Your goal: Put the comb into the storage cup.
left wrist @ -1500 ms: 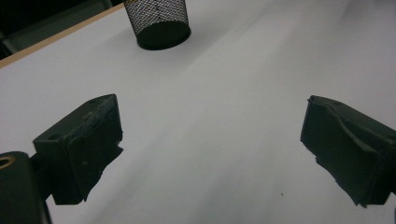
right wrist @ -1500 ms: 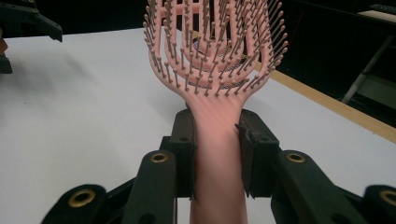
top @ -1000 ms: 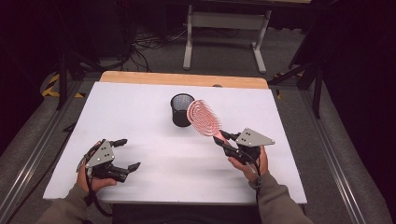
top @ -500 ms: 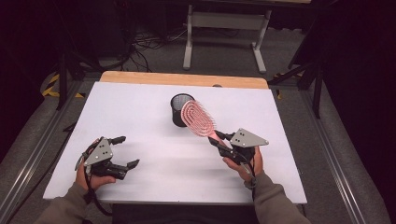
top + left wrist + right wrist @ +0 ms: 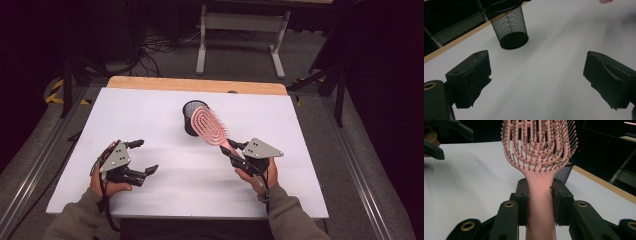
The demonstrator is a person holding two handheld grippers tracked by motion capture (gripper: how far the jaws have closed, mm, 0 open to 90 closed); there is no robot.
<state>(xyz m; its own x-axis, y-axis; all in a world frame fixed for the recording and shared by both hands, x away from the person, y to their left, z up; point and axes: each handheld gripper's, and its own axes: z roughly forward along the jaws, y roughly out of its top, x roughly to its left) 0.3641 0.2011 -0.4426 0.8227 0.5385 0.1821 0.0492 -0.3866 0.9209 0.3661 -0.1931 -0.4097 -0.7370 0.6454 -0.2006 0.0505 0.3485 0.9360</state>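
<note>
While your right hand-held gripper (image 5: 234, 150) squeezes the handle of the pink hairbrush (image 5: 210, 126) tight between its two black jaws, the bristly head of the brush sticks up in the air and leans over the rim of the black mesh cup (image 5: 192, 118). That cup stands on the white desk (image 5: 150, 120), near its far edge and about in the middle. Your left hand-held gripper (image 5: 143, 157) is wide apart with nothing in it, low over the desk and well away from the cup, on your near left side.
</note>
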